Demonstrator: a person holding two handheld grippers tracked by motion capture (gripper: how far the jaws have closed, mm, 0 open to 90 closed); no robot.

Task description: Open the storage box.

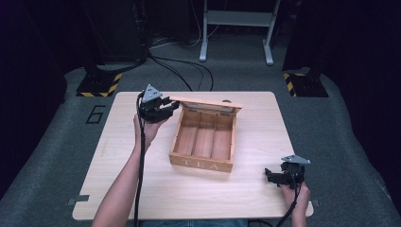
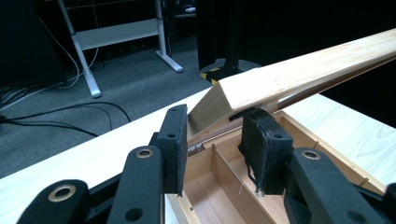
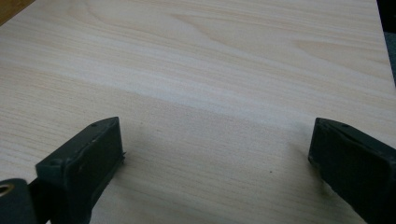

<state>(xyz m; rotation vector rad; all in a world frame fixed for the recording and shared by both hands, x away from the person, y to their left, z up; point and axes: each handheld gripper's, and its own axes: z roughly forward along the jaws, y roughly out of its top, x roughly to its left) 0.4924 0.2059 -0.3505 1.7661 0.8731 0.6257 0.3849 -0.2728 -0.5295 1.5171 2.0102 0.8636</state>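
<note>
While the wooden tea box (image 1: 203, 142) sits in the middle of the high view on the pale desk (image 1: 142, 189), its lid (image 1: 208, 104) stands raised along the far edge, hinged at the back and tilted up. The left gripper (image 1: 163, 111), at the upper left of the box, has its jaws around the lid's near corner: in the left gripper view the lid (image 2: 299, 77) runs from the centre to the upper right, and the two pads (image 2: 173, 140) stand on either side of its end with a sliver of gap showing, so they look close about it but not clearly clamped. The right gripper (image 1: 276, 177) rests low at the lower right of the high view, well apart from the box, and in the right gripper view its jaws stand wide apart over bare desk (image 3: 210, 70).

The lid looks like thin, stiff, light wood, smooth enough to slip between foam pads if pinched weakly. Its small hinges are probably the weak point, so twisting it sideways seems risky. The best hold is likely the free front edge or a corner, swung squarely about the hinge line. The three empty compartments (image 1: 203, 137) suggest the box itself is light and may slide on the desk if the lid is pushed hard.
</note>
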